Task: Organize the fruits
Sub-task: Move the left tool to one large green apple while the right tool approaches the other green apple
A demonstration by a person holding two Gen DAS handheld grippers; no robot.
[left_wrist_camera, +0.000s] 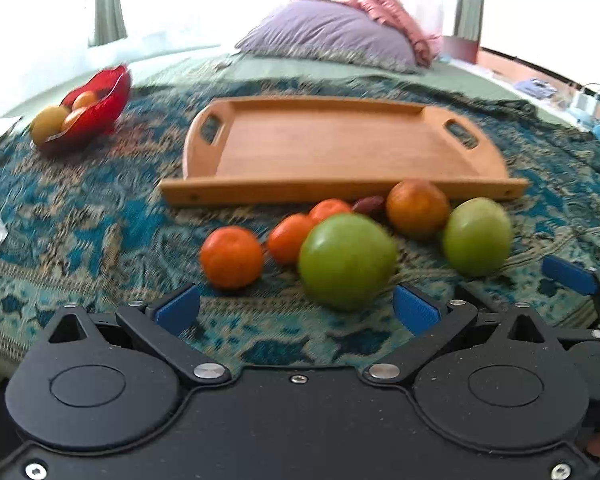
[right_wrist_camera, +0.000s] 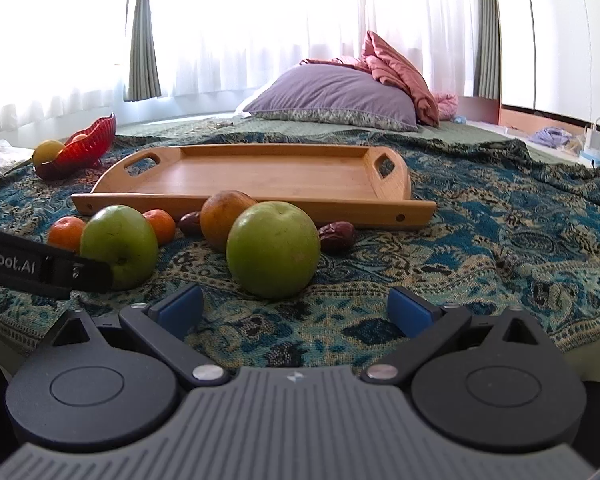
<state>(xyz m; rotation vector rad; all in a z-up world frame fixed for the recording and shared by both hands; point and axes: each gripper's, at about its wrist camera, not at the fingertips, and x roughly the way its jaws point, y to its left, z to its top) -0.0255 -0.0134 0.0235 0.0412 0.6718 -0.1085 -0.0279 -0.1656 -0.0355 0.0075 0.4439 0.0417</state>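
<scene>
My left wrist view is smeared by motion; a dark fruit (left_wrist_camera: 369,202) behind the green apple (left_wrist_camera: 347,261) is perhaps a date, mostly hidden.

Bright daylight floods through sheer white curtains (right_wrist_camera: 260,28) flanked by grey-green drapes (right_wrist_camera: 142,40). A teal paisley woven blanket (right_wrist_camera: 500,232) covers the bed, where a plump purple pillow (right_wrist_camera: 332,96) lies beside a crumpled pink quilt (right_wrist_camera: 400,72)

A bed's patterned teal blanket (right_wrist_camera: 480,232) carries a wooden tray (right_wrist_camera: 260,176), red bowl (right_wrist_camera: 88,140), pillows (right_wrist_camera: 332,96) and loose fruit (right_wrist_camera: 272,248).
</scene>
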